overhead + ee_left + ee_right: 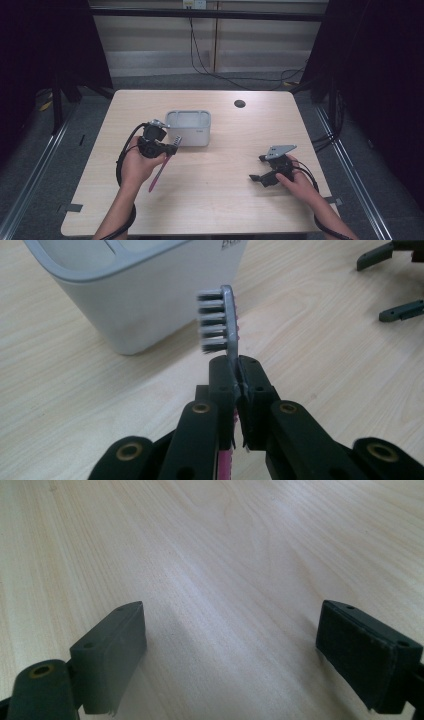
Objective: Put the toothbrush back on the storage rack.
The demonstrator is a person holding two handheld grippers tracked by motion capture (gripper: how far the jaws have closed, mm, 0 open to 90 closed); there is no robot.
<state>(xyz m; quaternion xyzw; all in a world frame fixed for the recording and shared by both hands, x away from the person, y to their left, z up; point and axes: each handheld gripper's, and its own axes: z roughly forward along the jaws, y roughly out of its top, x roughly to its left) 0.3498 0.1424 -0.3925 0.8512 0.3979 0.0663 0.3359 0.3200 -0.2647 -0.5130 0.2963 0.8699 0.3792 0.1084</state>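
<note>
Left gripper view: left gripper [237, 385] is clamping a pink toothbrush [225, 322] just below its head, bristles apparently facing the grey holder [145, 290]. Right gripper [235, 655] is resting with jaws spread wide over bare table [225, 555].

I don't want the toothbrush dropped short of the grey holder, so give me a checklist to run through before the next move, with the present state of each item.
1. Grip: left gripper shut on the toothbrush just below the head: ok.
2. Brush direction: bristles up, pink handle hanging below the jaws in the high view: ok.
3. Brush over the holder opening: not ok, it is beside the front wall, short of the rim.
4. Height above the rim: cannot tell.
5. Holder compartments free: cannot tell, the inside is barely seen.
6. Right gripper out of the way: ok, open, off to the right over the table.
</note>
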